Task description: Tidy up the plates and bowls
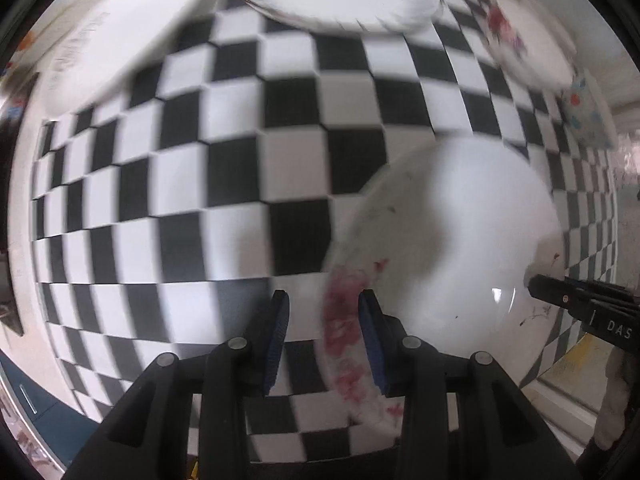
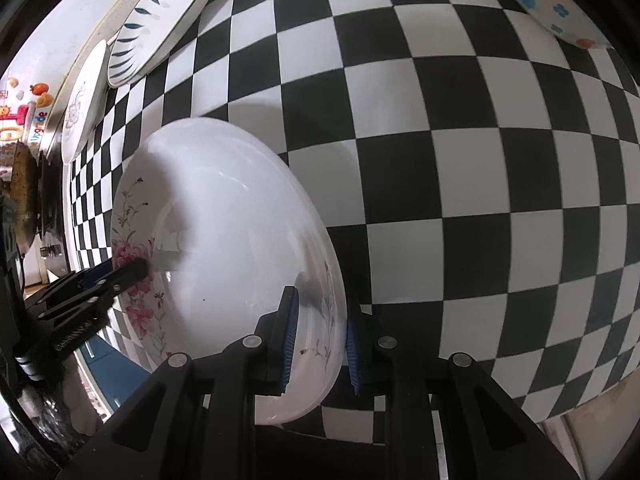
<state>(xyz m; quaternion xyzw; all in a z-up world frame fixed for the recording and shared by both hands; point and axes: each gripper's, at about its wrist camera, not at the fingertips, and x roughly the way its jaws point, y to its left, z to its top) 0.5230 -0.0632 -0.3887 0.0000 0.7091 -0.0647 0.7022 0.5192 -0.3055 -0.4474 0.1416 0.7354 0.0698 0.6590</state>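
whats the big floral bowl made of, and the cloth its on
The white pink-flowered bowl looks like glazed ceramic or opal glass: smooth, with sharp glossy highlights. The black-and-white checkered table covering looks like matte fabric or vinyl; which one is unclear.

Both tools are showing as matte black plastic. The left gripper (image 1: 322, 344) is wearing ribbed blue pads (image 1: 370, 344) inside its angular fingers, with round silver screw heads dotting the linkage arms. The right gripper (image 2: 320, 344) is looking the same: blue ridged pads (image 2: 290, 336), grey screws, and pale lettering showing along its side in the left view.
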